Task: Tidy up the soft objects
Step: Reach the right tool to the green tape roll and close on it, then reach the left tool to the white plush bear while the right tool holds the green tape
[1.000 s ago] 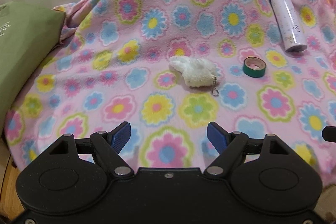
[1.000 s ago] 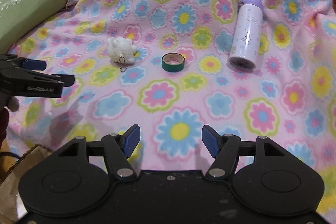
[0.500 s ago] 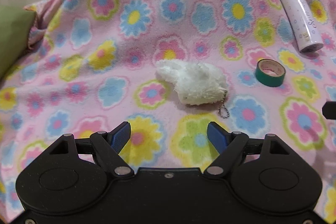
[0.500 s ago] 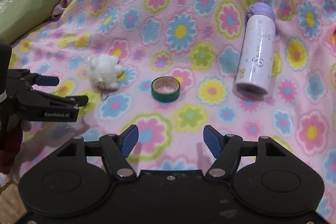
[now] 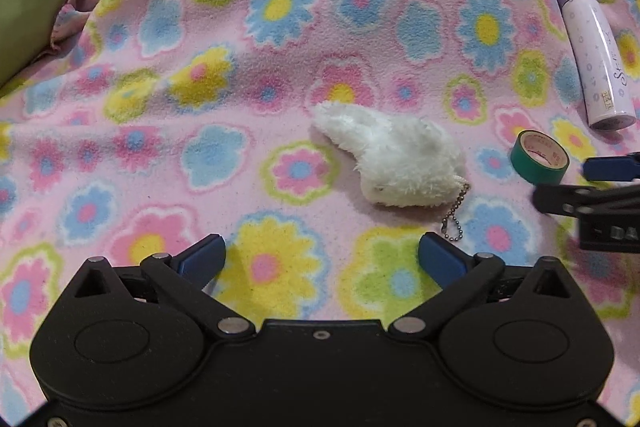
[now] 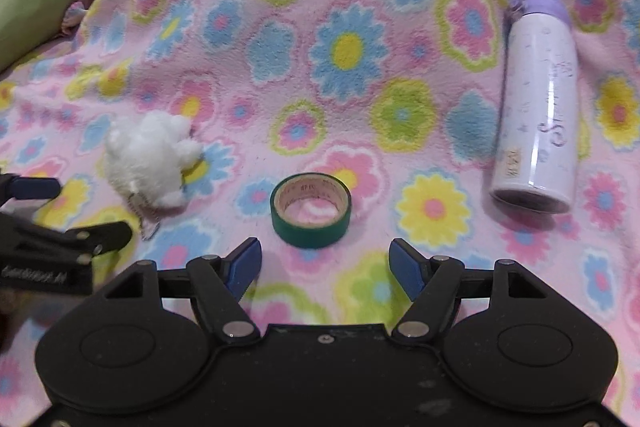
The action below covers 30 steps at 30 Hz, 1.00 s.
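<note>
Plush toy [image 5: 394, 163], white, with ball chain, lying flat near the middle of the floral blanket [image 5: 280, 7], now large in the left wrist view where a second ago it sat small and far; both tools have closed in on the goods since then. Blanket: pink fleece, draped up at the far edge, green cushion [image 5: 24, 15] against its left edge; broad bare cloth left of the toy and in front of it, good room for an approach. Bottle [image 6: 536, 99], lilac, on its side toward the right edge, well apart from the toy. Left gripper [image 5: 322, 259]: jaws opening, spread wide, nothing between them, toy just ahead and a little right of centre; judged the intended pick. Right gripper [image 6: 325, 263]: jaws opening, apart, empty. Tape roll [image 6: 311, 209], green, just ahead of the right gripper, near the toy's right, not soft; likely to crowd that side
</note>
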Each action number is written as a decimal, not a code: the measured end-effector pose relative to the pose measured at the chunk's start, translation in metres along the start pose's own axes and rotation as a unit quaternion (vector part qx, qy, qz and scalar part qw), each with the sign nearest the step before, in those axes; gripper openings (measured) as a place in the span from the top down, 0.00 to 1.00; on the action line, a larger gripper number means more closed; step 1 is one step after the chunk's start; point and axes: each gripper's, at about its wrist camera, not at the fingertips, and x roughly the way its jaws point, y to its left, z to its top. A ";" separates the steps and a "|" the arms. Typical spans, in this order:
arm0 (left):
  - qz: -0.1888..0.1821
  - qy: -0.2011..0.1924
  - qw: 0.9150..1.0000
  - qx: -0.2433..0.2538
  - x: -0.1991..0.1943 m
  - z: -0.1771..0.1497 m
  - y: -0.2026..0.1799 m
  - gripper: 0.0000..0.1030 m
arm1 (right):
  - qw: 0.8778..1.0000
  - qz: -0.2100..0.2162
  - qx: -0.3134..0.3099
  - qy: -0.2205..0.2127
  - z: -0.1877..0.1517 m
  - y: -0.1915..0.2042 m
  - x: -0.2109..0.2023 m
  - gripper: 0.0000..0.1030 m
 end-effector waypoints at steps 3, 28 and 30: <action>0.001 0.001 1.000 0.000 0.001 0.001 0.000 0.02 | 1.000 -0.004 -0.002 -0.001 0.008 0.004 0.008 0.24; -0.001 -0.001 1.000 -0.001 0.000 0.000 -0.001 0.02 | 1.000 0.006 -0.018 -0.021 -0.007 -0.006 -0.014 0.54; -0.002 -0.002 1.000 -0.001 0.000 0.000 -0.001 0.02 | 1.000 -0.001 -0.011 -0.021 -0.011 -0.012 -0.019 0.54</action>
